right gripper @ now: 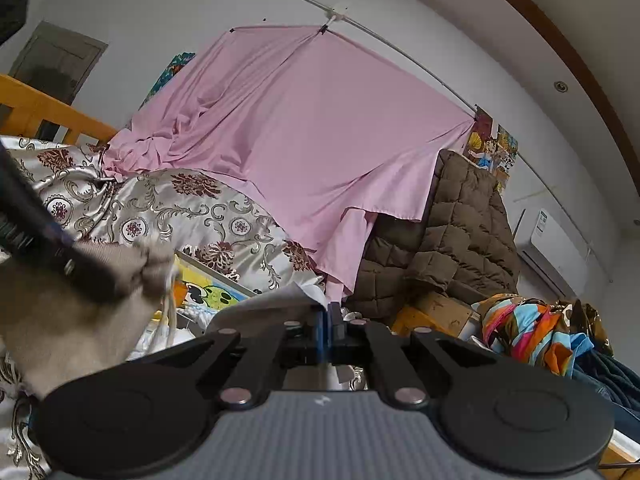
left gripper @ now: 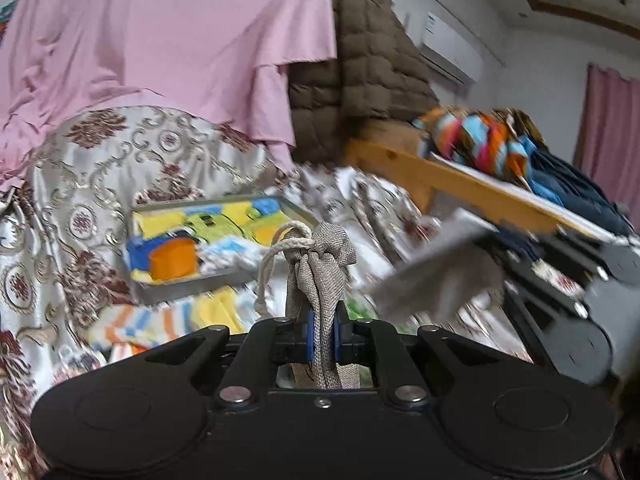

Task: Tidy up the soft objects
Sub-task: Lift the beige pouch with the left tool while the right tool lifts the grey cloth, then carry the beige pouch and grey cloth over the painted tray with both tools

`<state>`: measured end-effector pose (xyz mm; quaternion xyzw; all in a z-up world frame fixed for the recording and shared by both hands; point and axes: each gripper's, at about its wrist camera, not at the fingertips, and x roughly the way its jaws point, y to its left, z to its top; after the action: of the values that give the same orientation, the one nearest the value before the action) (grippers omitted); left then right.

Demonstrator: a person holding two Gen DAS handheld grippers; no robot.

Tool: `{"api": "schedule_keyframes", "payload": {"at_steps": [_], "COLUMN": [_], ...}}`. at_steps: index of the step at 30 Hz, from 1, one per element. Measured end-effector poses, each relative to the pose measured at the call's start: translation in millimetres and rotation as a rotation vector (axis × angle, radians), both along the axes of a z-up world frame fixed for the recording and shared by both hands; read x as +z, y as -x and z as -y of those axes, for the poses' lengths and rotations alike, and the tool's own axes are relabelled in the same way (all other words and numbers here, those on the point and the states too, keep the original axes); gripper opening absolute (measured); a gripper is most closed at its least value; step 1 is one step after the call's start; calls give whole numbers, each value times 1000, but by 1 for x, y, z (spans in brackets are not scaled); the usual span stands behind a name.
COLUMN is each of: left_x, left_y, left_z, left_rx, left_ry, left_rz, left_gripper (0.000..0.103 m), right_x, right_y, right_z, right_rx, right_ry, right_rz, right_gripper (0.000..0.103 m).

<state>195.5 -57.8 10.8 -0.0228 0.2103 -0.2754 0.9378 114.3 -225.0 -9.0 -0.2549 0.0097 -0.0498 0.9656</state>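
My left gripper [left gripper: 324, 320] is shut on the bunched neck of a grey-beige drawstring bag [left gripper: 326, 252], whose cord loops out to the left. The right gripper [left gripper: 500, 240] comes in from the right, shut on a pale grey cloth flap [left gripper: 436, 272]; I cannot tell whether the flap belongs to the bag. In the right wrist view the right gripper [right gripper: 328, 312] pinches that pale cloth [right gripper: 276, 300]. The left gripper [right gripper: 92, 280] shows there as a dark blurred bar over the hanging bag [right gripper: 60, 328]. A grey tray [left gripper: 200, 282] of colourful cloths lies on the bed behind.
A patterned satin bedspread [left gripper: 100, 168] covers the bed, with striped cloths [left gripper: 132, 324] in front of the tray. A wooden rail [left gripper: 460, 188] on the right bears a colourful clothes pile [left gripper: 480, 136]. A pink sheet [right gripper: 320, 140] and a brown quilted cover [right gripper: 452, 240] hang behind.
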Motion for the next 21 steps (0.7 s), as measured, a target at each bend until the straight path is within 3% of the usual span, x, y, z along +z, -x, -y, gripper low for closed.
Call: {"api": "schedule_keyframes", "payload": {"at_steps": [12,15,21], "left_x": [16,18,19], "left_y": [-102,-131,-185], "left_z": [-48,-60,-75], "left_rx": [149,186,209], "left_ry": [151,158,156], "left_rz": [58,73,127], "left_gripper": [9,9,9], "right_x": [20,25,40], "right_y": [-29,-55,-124], "right_z": [-16,-29,-57], "right_rx": [59,87,147], "right_ry": [-22,35,-7], "right_rz": [-8,-10,-64], "right_gripper": [2,2,2]}}
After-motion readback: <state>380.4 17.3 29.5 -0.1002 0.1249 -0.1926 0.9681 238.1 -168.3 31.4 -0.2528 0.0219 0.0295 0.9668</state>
